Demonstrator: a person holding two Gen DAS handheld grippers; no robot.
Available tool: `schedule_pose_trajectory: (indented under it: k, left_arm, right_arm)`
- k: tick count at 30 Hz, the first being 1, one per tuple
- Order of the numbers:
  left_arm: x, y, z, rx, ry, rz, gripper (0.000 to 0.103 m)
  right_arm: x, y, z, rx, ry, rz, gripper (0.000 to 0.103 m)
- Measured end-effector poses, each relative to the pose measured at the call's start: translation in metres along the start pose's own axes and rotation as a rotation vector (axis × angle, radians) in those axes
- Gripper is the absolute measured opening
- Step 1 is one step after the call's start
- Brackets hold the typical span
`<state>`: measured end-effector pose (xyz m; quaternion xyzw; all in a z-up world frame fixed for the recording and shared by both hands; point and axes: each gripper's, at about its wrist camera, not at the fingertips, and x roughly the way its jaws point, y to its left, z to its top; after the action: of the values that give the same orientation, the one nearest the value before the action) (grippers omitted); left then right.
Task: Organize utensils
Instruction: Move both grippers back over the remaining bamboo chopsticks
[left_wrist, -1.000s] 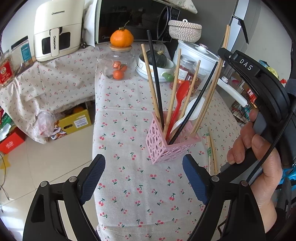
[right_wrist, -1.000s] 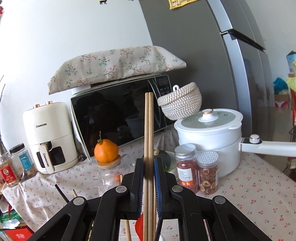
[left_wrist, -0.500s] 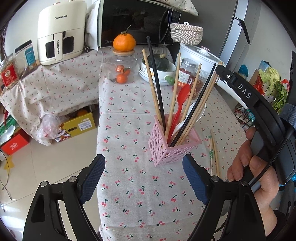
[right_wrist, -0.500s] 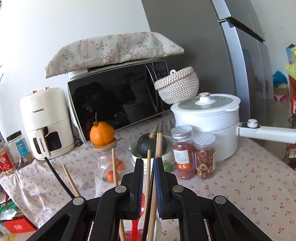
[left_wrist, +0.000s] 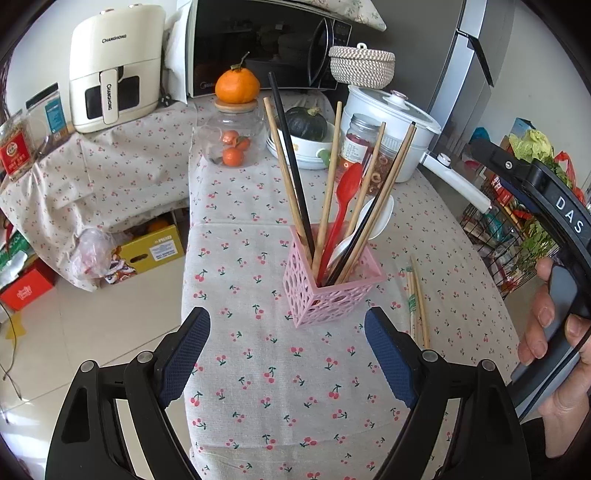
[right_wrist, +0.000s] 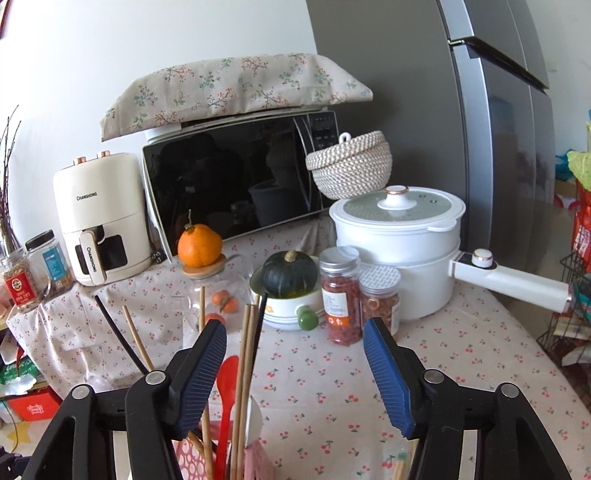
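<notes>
A pink perforated utensil holder (left_wrist: 332, 288) stands on the cherry-print table (left_wrist: 288, 387). It holds several wooden chopsticks (left_wrist: 380, 206), black chopsticks (left_wrist: 291, 166), a red spoon (left_wrist: 341, 210) and a white spoon (left_wrist: 373, 221). The chopsticks (right_wrist: 245, 369) and red spoon (right_wrist: 225, 398) also rise between the fingers in the right wrist view. A wooden chopstick pair (left_wrist: 417, 299) lies on the table right of the holder. My left gripper (left_wrist: 288, 347) is open and empty in front of the holder. My right gripper (right_wrist: 295, 365) is open, just above the holder; its body (left_wrist: 546, 206) shows at the right.
At the back stand an air fryer (left_wrist: 114, 70), a microwave (left_wrist: 258, 48), a glass jar with an orange on it (left_wrist: 236, 122), a bowl with a squash (left_wrist: 306, 136), two spice jars (right_wrist: 340, 295), and a white pot (right_wrist: 399, 240) whose handle (right_wrist: 513, 284) sticks out right. Boxes (left_wrist: 155, 247) lie on the floor at left.
My right gripper lowered the wooden chopstick pair into the holder and opened, letting it go. The left gripper drew back and up a little, staying open.
</notes>
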<state>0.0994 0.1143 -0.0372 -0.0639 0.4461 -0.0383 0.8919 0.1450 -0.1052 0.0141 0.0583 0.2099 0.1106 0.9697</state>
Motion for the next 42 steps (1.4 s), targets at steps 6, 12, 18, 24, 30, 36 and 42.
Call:
schedule_pose_trajectory:
  k: [6, 12, 18, 24, 30, 36, 42]
  left_arm:
    - [0.003, -0.011, -0.007, 0.017, 0.013, 0.002, 0.088]
    - [0.009, -0.032, -0.017, 0.074, 0.019, 0.001, 0.088]
    - [0.024, -0.055, -0.03, 0.131, 0.032, -0.007, 0.088]
    - [0.05, -0.075, -0.048, 0.143, 0.066, -0.042, 0.088]
    - [0.077, -0.088, -0.063, 0.174, 0.061, -0.018, 0.088]
    - [0.099, -0.093, -0.069, 0.177, 0.081, -0.015, 0.088]
    - [0.108, -0.092, -0.071, 0.192, 0.081, 0.008, 0.088]
  right_arm:
    - [-0.011, -0.026, -0.001, 0.027, 0.1, -0.037, 0.084]
    - [-0.016, -0.057, -0.013, 0.034, 0.18, -0.114, 0.091]
    - [-0.008, -0.093, -0.034, 0.078, 0.282, -0.152, 0.092]
    - [0.017, -0.117, -0.058, 0.078, 0.417, -0.147, 0.092]
    - [0.054, -0.129, -0.098, 0.039, 0.596, -0.141, 0.092]
    - [0.079, -0.13, -0.121, -0.019, 0.709, -0.137, 0.092]
    - [0.091, -0.129, -0.124, -0.012, 0.733, -0.116, 0.092]
